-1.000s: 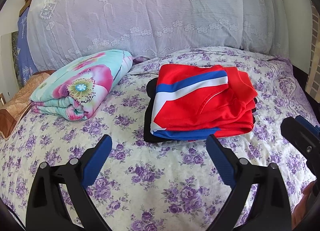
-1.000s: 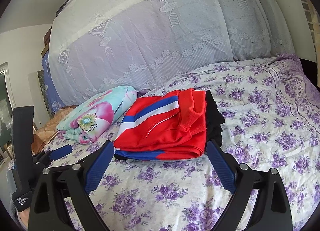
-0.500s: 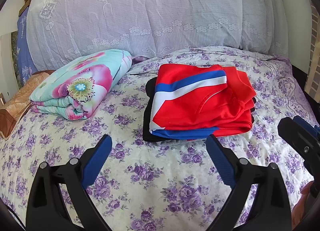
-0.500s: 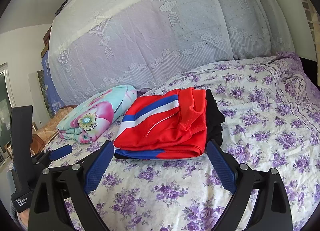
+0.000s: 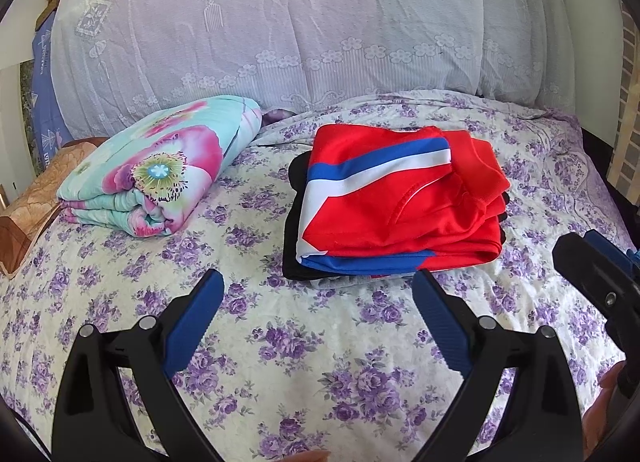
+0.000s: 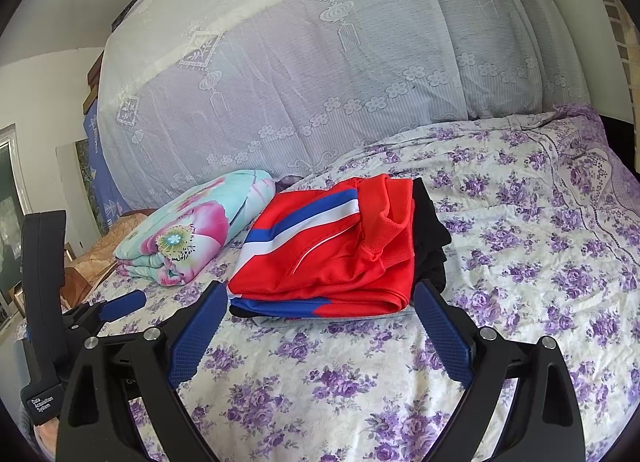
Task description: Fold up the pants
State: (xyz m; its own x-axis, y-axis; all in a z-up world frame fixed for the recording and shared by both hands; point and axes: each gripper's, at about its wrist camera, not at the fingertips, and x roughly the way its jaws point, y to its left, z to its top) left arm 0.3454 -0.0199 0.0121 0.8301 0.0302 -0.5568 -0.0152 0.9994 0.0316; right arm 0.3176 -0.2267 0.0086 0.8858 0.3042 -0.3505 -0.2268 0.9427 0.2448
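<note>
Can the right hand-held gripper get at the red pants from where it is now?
Probably yes: the right hand-held gripper is open, facing the folded red pants, with only bare bedsheet between them.

In the right wrist view we held the right gripper (image 6: 320, 298) with its blue-padded jaws spread wide above the white bedspread printed with purple flowers (image 6: 520, 262), gripping nothing. Just beyond its tips lay the folded red pants with blue and white stripes (image 6: 332, 254), stacked on a black garment (image 6: 430, 230). A folded turquoise quilt with pink flowers (image 6: 196, 226) lay beside them. The left gripper (image 6: 120, 302) showed at our left edge.
</note>
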